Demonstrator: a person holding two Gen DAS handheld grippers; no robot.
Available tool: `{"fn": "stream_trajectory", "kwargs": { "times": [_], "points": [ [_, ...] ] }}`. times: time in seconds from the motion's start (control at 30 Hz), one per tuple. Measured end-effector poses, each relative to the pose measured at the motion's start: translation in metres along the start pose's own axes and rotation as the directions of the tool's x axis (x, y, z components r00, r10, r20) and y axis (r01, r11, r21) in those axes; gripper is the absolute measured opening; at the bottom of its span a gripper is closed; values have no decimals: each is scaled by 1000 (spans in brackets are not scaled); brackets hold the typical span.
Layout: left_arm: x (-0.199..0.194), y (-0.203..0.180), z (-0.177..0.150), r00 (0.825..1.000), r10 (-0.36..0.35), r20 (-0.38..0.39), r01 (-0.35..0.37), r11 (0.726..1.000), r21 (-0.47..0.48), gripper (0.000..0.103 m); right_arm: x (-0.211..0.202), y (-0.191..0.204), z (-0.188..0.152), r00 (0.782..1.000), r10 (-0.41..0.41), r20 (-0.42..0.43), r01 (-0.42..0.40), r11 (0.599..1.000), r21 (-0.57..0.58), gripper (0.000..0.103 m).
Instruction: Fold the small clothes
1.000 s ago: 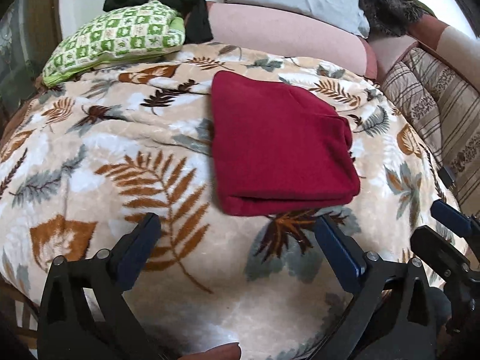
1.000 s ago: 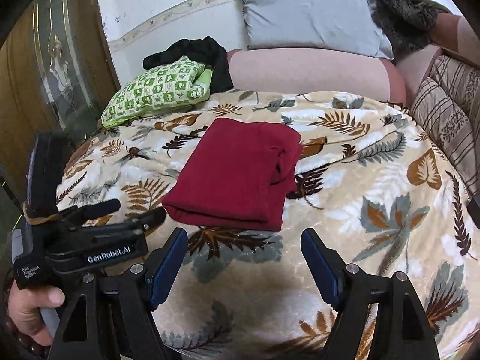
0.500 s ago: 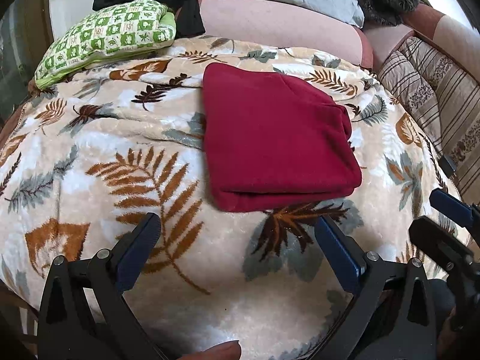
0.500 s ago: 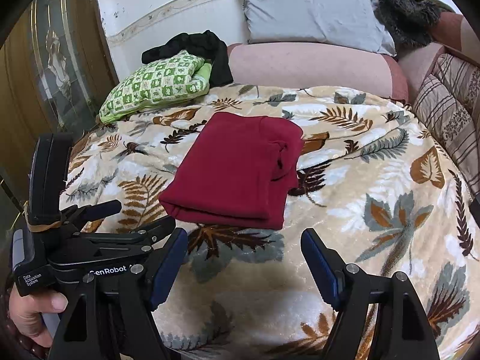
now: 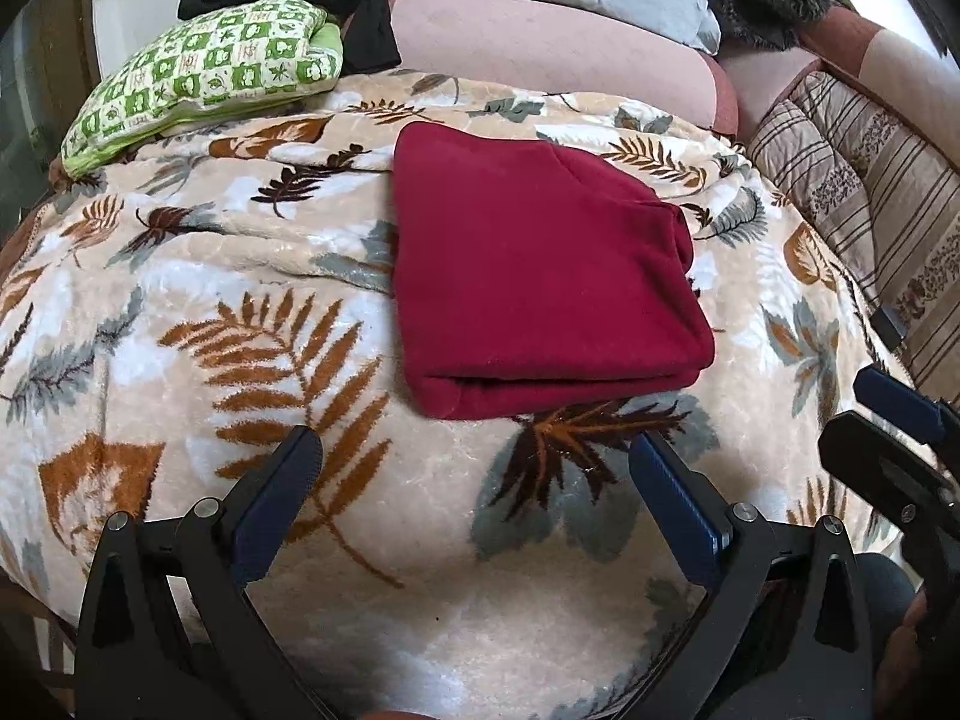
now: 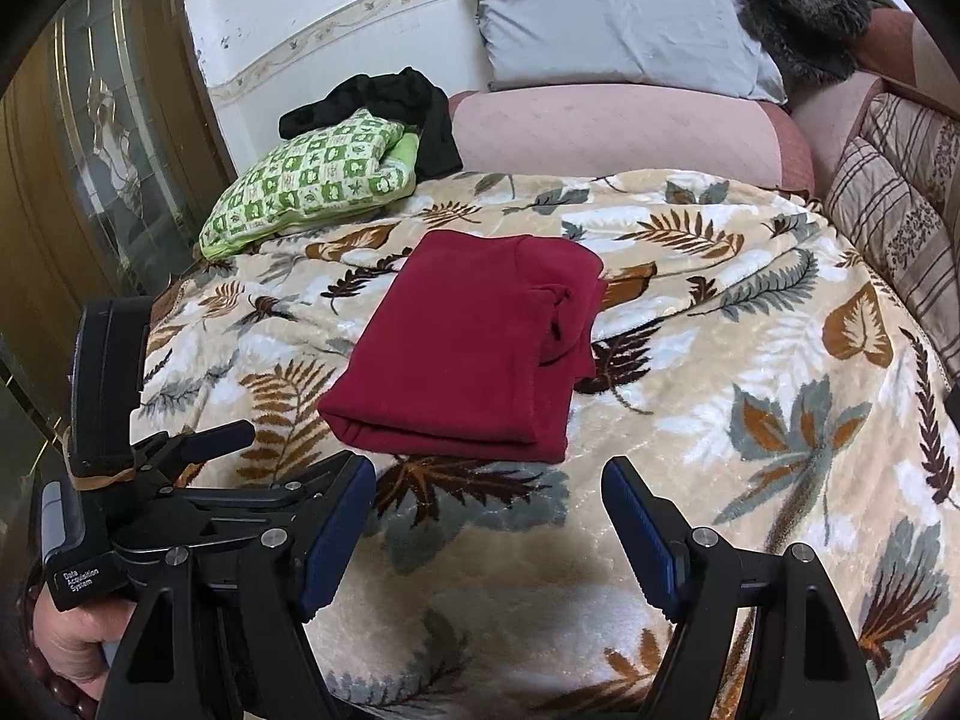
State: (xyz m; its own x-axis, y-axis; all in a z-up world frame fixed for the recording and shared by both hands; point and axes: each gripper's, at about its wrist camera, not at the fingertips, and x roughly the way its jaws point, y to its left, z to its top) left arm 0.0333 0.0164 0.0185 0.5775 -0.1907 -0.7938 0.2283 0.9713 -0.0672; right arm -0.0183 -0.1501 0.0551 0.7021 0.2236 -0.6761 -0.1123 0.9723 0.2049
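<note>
The folded red garment lies on the bed's leaf-patterned blanket, straight beyond both spread, empty grippers (left gripper slightly nearer than right gripper), long axis running near-to-far.

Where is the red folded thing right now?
The red folded garment lies on the leaf-print blanket near the middle of both views, just beyond the open tools, with the green checked pillow farther back to its left.
</note>
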Motion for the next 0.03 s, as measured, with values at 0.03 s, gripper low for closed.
{"fn": "stream_trajectory", "kwargs": {
  "times": [0.03],
  "points": [
    [1, -1, 0, 1000, 5, -2, -5, 1000, 6, 103, 0, 0, 0, 1000, 1, 0, -1, 1000, 1, 76]
  ]
}}
